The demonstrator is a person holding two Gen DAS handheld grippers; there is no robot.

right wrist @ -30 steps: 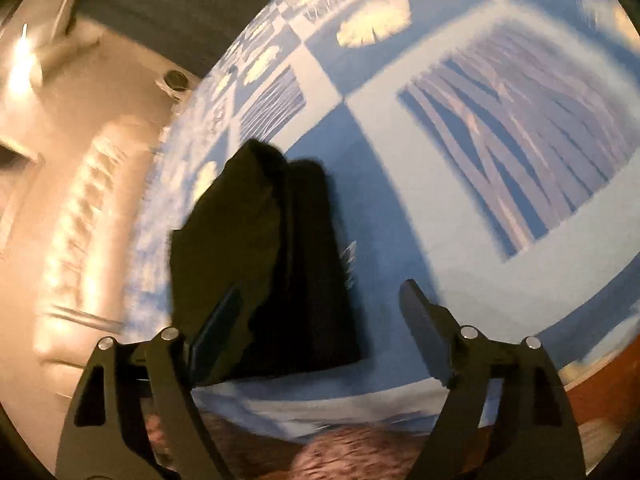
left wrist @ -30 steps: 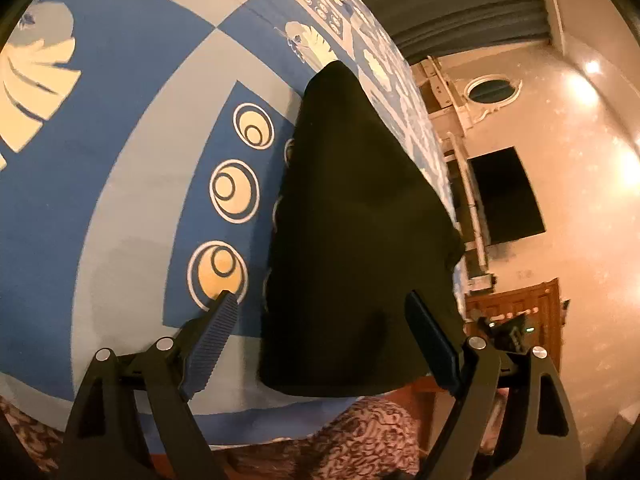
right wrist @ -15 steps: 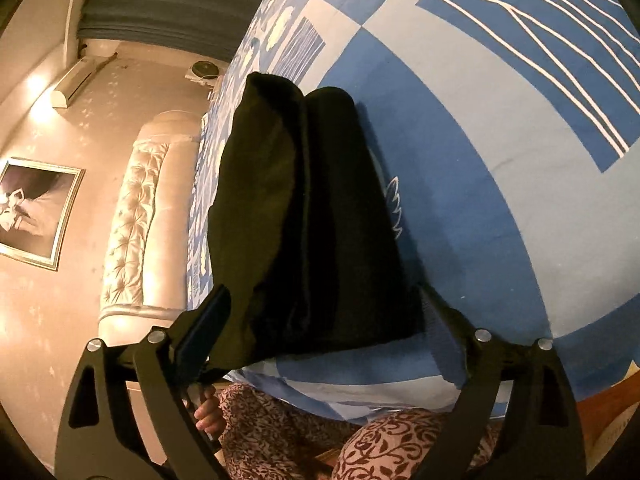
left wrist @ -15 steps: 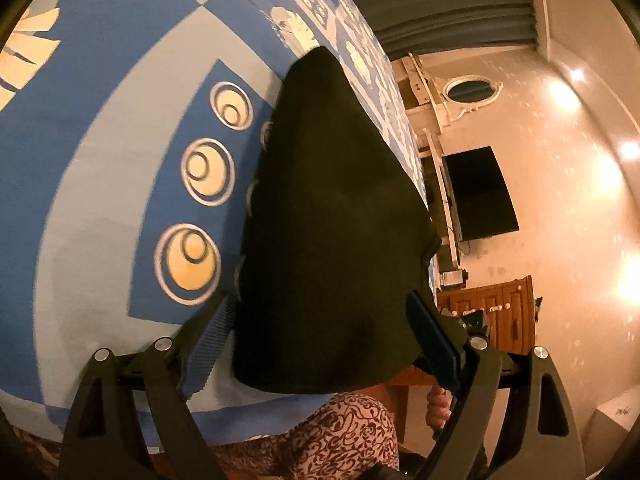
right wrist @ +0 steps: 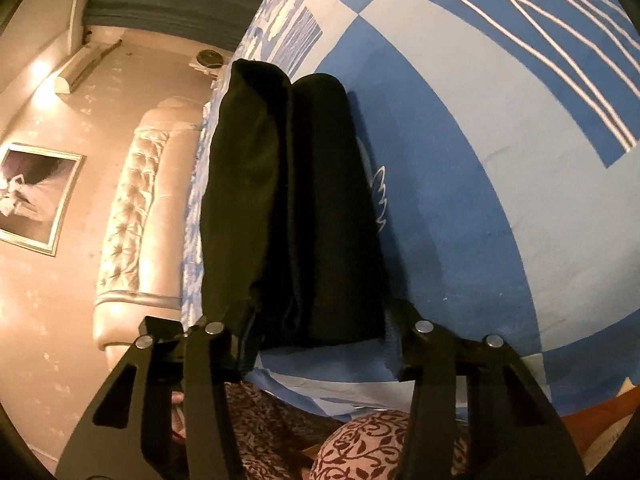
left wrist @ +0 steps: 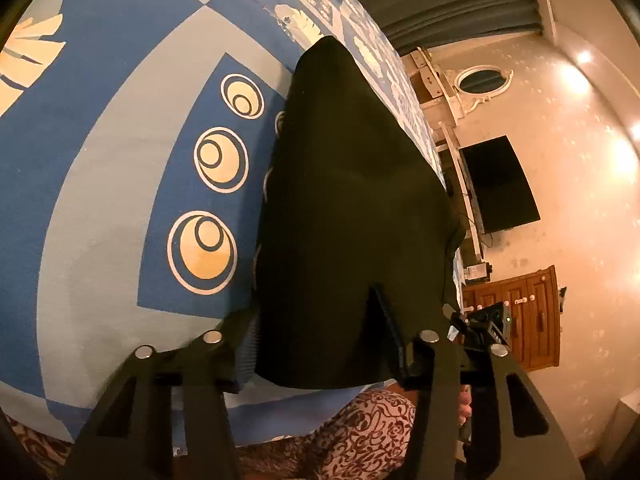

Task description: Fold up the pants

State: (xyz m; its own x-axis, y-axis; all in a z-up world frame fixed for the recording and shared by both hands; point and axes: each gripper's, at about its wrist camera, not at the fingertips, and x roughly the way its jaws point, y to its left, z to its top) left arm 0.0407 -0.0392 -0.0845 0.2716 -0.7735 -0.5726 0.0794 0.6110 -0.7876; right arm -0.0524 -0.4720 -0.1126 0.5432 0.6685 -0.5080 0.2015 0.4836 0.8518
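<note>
Black pants (left wrist: 352,200) lie folded lengthwise on a bed under a blue patterned bedspread (left wrist: 120,200), running from the near edge toward 12 o'clock in both wrist views. In the right wrist view the pants (right wrist: 292,208) show two long lobes side by side with a crease between.

Left gripper (left wrist: 316,320): jaws closing, near end of the pants between them. Left finger sits at the fabric's 9 o'clock edge; right finger lies against the cloth toward 3 o'clock. Pads look pressed into the fabric, though black on black makes the contact hard to read.

Right gripper (right wrist: 320,328): jaws closing, straddling the near hem. Left finger touches the fabric at 9 o'clock, right finger at the 3 o'clock corner; probably gripping.

A patterned garment on the person's legs (right wrist: 360,440) shows at 6 o'clock. Padded headboard (right wrist: 132,220) at 9 o'clock in the right view; dark screen (left wrist: 500,184) at 3 o'clock in the left.
</note>
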